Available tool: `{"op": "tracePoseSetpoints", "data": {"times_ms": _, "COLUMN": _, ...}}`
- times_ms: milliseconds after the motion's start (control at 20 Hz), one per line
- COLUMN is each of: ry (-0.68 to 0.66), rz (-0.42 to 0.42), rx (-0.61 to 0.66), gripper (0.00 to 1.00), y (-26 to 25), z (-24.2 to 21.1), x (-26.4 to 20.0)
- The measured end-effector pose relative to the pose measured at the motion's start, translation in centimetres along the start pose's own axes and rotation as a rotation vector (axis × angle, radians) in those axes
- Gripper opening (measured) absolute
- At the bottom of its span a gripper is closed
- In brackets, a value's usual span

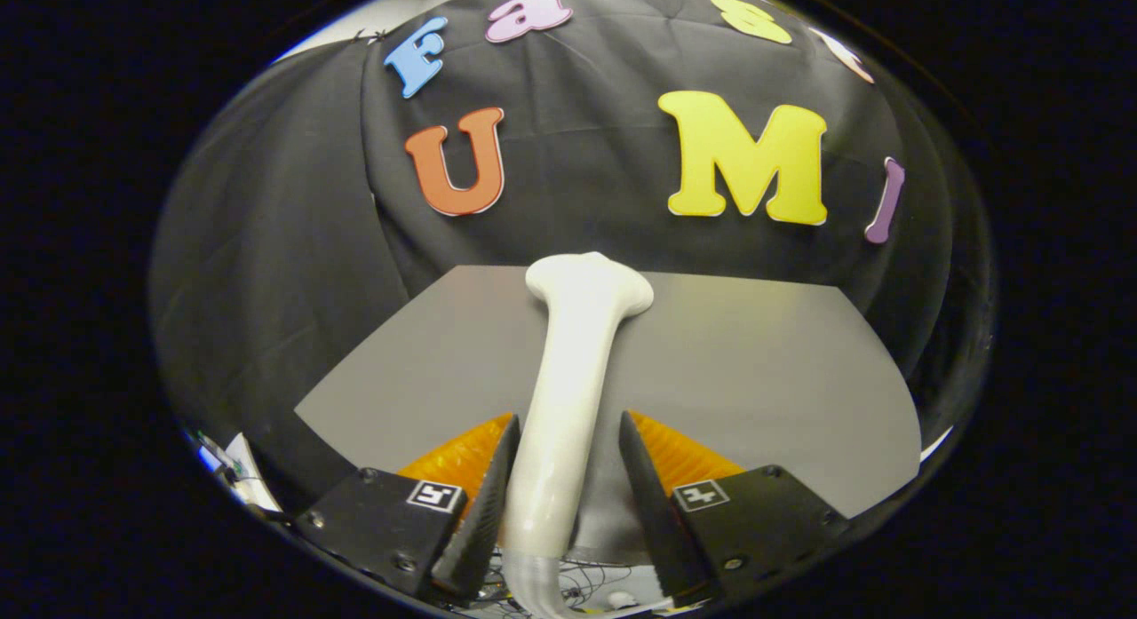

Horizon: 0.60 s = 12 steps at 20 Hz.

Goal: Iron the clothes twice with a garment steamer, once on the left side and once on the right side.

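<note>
Gripper view: The steamer (568, 397), a white wand with a flared head, stood between the fingers of the gripper (561, 464) and ran forward from them over a grey table (764, 370). Its handle lay against the left finger (484, 503). A narrow gap showed between the handle and the right finger (644, 490), so the claw was narrow about the handle, but a firm grip by both fingers could not be confirmed. The steamer head (589, 286) sat well beyond the fingertips, at the table's far edge, against the black cloth wall (293, 246). A clear hose end (542, 588) left the base of the handle behind the fingers. No garment could be made out on the table surface.
</note>
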<state>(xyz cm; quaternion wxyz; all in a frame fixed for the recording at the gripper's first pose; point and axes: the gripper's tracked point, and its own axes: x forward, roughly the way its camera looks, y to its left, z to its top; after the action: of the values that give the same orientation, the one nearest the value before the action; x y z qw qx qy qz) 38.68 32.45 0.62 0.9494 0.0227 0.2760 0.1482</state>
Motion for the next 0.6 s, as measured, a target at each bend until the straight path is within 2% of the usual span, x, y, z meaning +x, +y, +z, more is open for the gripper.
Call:
{"op": "tracePoseSetpoints", "data": {"times_ms": 200, "ry": 0.016, "rz": 0.027, "rx": 0.042, "gripper": 0.44, "y": 0.9, "z": -0.1, "x": -0.1}}
{"op": "tracePoseSetpoints", "data": {"times_ms": 250, "ry": 0.020, "rz": 0.033, "rx": 0.049, "gripper": 0.40, "y": 1.1, "z": 0.1, "x": -0.3}}
{"op": "tracePoseSetpoints", "data": {"times_ms": 350, "ry": -0.019, "rz": 0.025, "rx": 0.053, "gripper": 0.37, "y": 0.7, "z": 0.6, "x": -1.2}}
{"op": "tracePoseSetpoints", "data": {"times_ms": 600, "ry": -0.143, "rz": 0.009, "rx": 0.074, "gripper": 0.37, "y": -1.8, "z": 0.7, "x": -9.0}}
